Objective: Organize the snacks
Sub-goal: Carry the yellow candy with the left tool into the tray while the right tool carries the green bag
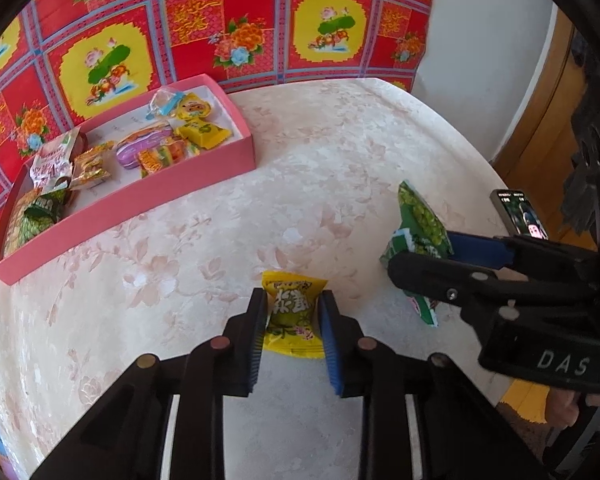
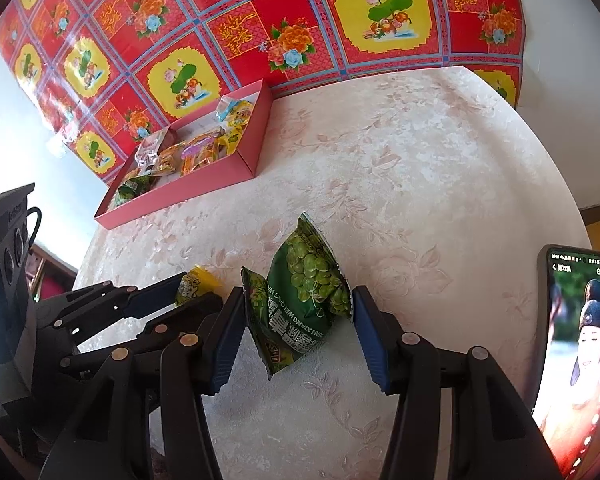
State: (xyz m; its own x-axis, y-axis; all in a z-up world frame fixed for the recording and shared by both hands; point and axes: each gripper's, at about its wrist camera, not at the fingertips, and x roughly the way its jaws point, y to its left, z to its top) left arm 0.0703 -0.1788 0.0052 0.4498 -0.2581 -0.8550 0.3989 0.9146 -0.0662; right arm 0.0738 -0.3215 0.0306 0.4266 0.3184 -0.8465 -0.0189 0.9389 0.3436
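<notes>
Left wrist view: left gripper clamps the small yellow snack packet; right gripper squeezes the green pea bag.

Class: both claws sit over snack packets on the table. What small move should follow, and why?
Probably lift the left claw: it is shut on the small yellow wrapped snack, which lies outside the pink cardboard box. The right claw brackets the green pea packet, touching it.
</notes>
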